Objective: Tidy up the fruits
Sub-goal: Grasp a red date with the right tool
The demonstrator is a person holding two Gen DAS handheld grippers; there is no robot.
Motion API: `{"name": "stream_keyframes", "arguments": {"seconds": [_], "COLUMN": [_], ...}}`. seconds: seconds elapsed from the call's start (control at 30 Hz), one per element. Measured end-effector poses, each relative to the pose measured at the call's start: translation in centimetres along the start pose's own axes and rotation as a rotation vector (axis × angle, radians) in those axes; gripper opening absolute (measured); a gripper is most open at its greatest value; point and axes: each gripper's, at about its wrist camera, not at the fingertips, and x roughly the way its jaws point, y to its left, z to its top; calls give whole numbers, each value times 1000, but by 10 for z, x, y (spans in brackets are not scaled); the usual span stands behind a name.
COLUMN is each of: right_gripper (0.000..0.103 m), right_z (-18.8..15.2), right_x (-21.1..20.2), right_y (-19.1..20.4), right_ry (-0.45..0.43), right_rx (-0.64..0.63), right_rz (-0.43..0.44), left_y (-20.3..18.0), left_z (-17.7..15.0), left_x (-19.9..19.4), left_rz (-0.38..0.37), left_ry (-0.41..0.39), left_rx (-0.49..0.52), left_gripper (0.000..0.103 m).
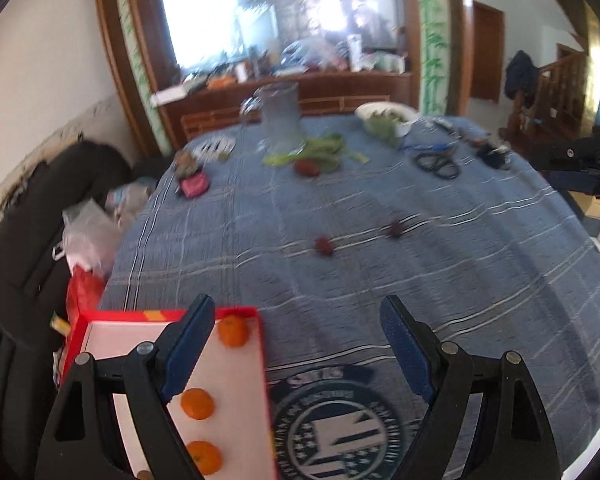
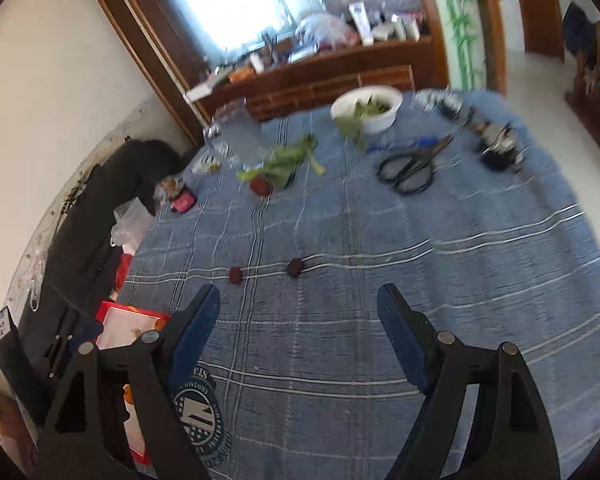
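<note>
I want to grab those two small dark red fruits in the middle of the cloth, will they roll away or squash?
The nearer dark red fruit and its neighbour look small and round, so a nudge would probably roll them. The wrinkled blue tablecloth may slow that. Their size suggests they are light, possibly soft; close the open right tongs gently.

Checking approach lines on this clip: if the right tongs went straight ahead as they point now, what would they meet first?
Probably the blue tablecloth. The right tongs are open, nothing between them. The nearest object roughly ahead is the right dark red fruit, slightly left of centre; depth is unclear.
</note>
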Motion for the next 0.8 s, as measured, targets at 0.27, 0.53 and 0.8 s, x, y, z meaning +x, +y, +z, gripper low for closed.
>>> {"name": "stream_keyframes", "arguments": {"seconds": [0.27, 0.53, 0.8], "right_gripper": [78, 52, 46], "right_z": [-4, 7, 6], "right_x": [104, 158, 184], "right_y": [22, -3, 4], "right_ry": [165, 196, 178], "right_rx": [21, 191, 166], "right_rz": [36, 41, -11], "left_y": [31, 20, 16], "left_z": [1, 18, 20], "left_x": [40, 69, 93], "left_rz": [-14, -26, -16], "left_ry": [61, 62, 103], "left_rx": [-39, 17, 20], "left_gripper": [84, 84, 78]}}
